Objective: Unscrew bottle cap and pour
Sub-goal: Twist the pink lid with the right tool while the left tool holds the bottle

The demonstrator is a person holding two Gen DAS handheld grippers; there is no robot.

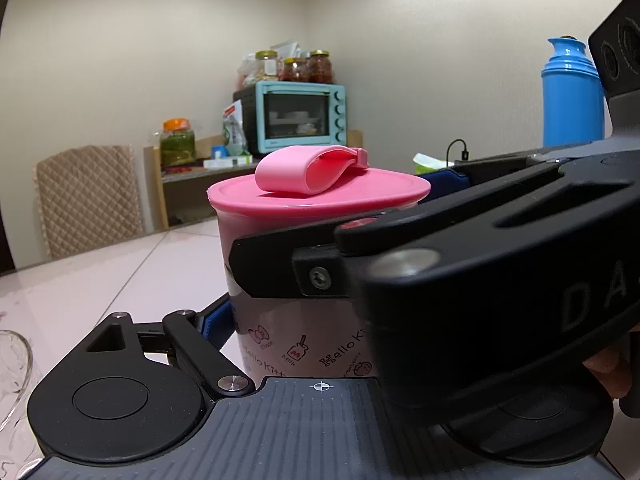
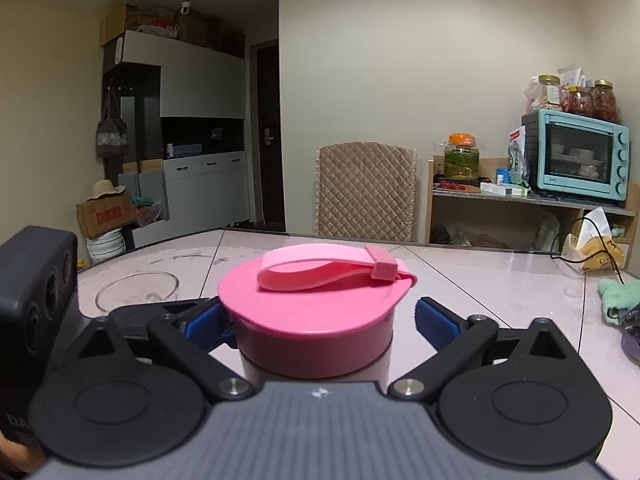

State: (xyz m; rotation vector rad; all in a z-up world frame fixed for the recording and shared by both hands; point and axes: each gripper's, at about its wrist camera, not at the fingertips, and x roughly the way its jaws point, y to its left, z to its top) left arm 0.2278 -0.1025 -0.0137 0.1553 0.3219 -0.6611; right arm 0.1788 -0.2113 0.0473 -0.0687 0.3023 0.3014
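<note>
A pink bottle with Hello Kitty print [image 1: 296,344] stands on the table, topped by a wide pink cap [image 1: 320,196] with a loop strap. My left gripper [image 1: 296,320] is shut on the bottle's body below the cap. In the right wrist view the cap [image 2: 316,312] fills the centre. My right gripper [image 2: 320,320] is around the cap; its blue left pad [image 2: 204,318] touches the cap's side, while the right pad [image 2: 434,322] stands a little off it. The right gripper's body crosses the left wrist view at the right. An empty clear glass [image 2: 138,292] stands to the left.
A blue thermos [image 1: 572,92] stands at the right. A green cloth [image 2: 618,300] and a cable lie at the table's right edge. A quilted chair back [image 2: 366,188] stands beyond the table, with a teal toaster oven [image 2: 578,156] and jars on a shelf.
</note>
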